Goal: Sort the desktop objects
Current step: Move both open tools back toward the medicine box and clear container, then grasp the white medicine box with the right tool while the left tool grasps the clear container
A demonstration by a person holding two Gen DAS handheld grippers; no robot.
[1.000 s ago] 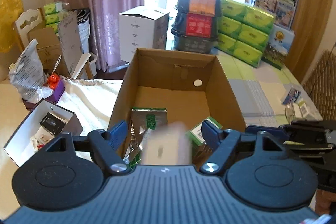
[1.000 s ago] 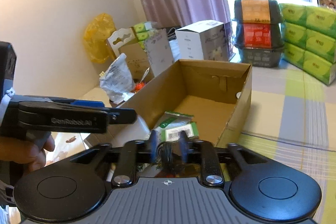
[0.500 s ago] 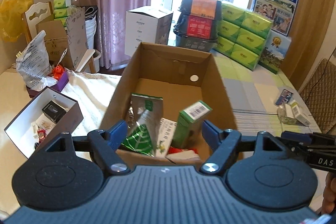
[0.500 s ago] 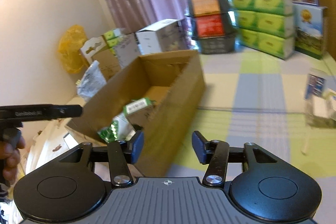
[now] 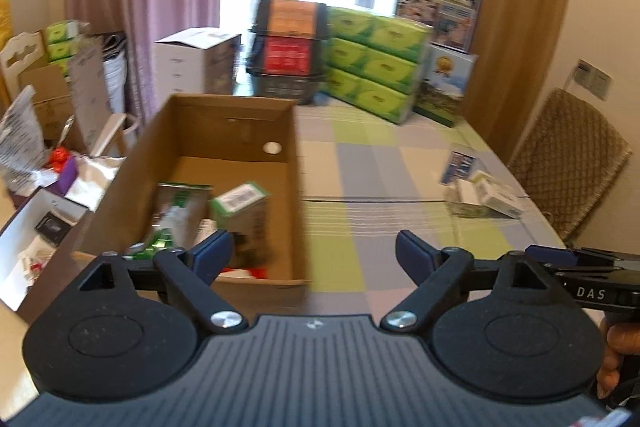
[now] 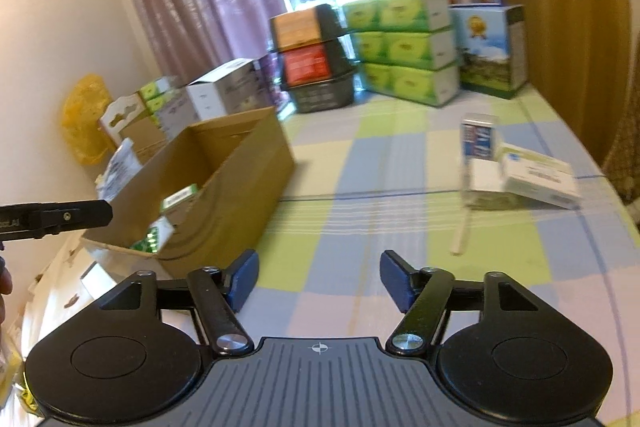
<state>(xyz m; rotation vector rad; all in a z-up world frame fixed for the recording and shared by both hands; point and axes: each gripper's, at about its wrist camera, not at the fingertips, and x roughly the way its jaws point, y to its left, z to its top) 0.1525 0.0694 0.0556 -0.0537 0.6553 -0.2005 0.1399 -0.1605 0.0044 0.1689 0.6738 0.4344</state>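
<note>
Right gripper [image 6: 319,281] gapes wide, empty, nearer than left gripper [image 5: 314,253], also wide; small boxes [image 6: 520,175] lie ahead-right, cardboard box [image 6: 224,183] left

Green tissue packs [image 5: 376,67] stacked beside black baskets [image 5: 286,57].

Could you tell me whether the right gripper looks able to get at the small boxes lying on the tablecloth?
Probably yes: the right gripper is open and empty, and only bare tablecloth lies between it and the small boxes, ahead to its right.
</note>
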